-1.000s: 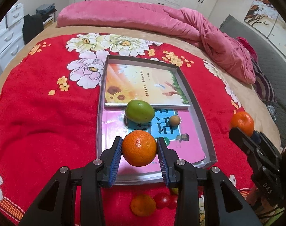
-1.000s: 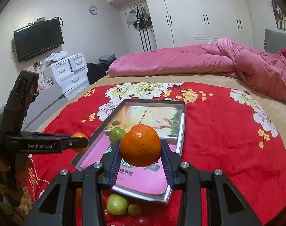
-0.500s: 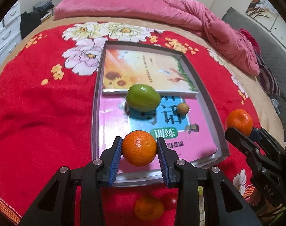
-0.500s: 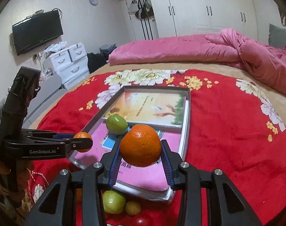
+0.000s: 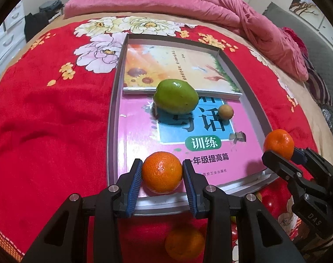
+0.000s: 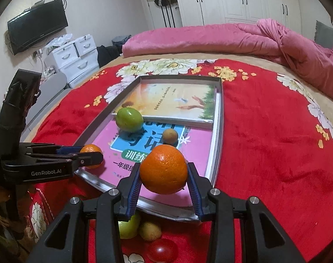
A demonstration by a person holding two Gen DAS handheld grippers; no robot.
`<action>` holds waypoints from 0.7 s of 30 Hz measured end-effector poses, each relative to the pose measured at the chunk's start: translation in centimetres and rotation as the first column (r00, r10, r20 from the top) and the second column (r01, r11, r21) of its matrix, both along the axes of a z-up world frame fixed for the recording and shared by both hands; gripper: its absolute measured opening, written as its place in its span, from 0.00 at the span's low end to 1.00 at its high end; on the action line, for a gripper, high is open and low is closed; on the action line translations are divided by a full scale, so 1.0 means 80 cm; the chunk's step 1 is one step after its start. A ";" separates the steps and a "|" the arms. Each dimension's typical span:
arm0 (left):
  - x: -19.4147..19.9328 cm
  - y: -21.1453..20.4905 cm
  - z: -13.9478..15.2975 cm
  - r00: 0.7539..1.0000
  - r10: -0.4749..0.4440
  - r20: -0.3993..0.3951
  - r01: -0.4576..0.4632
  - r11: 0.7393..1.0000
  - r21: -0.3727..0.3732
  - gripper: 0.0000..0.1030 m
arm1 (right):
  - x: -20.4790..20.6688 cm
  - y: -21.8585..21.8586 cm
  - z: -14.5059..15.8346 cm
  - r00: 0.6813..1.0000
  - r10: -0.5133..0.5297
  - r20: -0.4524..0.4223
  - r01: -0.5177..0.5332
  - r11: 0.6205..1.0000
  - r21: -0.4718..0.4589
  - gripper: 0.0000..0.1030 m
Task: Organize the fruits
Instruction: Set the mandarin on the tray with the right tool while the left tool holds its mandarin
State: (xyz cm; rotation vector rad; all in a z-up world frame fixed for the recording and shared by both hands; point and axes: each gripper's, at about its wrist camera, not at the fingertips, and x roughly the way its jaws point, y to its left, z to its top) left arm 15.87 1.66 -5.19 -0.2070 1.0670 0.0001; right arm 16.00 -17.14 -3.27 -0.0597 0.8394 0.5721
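Red floral bedspread (image 5: 45,131) supports a tray (image 5: 113,118). At lower centre of each view, left gripper (image 5: 162,173) and right gripper (image 6: 164,173) are each clamped across an orange's (image 5: 162,172) widest part — light, firm, roundish, so rolling is likely on release.

Two fruits (image 5: 176,96) lie on books (image 5: 144,131) inside the tray (image 5: 112,118).

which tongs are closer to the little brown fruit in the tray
Right, I think. The right tongs hold an orange just in front of the small brown fruit, over the tray's near right part. The left tongs hold theirs at the tray's near left corner.
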 end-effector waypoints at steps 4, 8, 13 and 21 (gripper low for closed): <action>-0.001 -0.001 0.000 1.000 -0.002 0.002 0.002 1.000 0.005 0.37 | 0.000 0.000 -0.002 1.000 0.001 -0.004 -0.001 1.000 -0.002 0.39; -0.002 -0.001 -0.001 1.000 -0.005 0.005 0.005 1.000 0.009 0.37 | 0.002 0.002 -0.006 1.000 0.002 -0.015 -0.002 1.000 -0.018 0.39; -0.003 0.000 -0.001 1.000 -0.004 0.003 0.004 1.000 0.003 0.37 | 0.005 0.003 -0.011 1.000 -0.003 -0.027 0.002 0.999 -0.038 0.39; -0.004 0.001 -0.001 1.000 0.000 0.005 0.000 1.000 0.003 0.37 | 0.008 0.007 -0.021 0.999 -0.003 -0.051 0.000 0.998 -0.070 0.39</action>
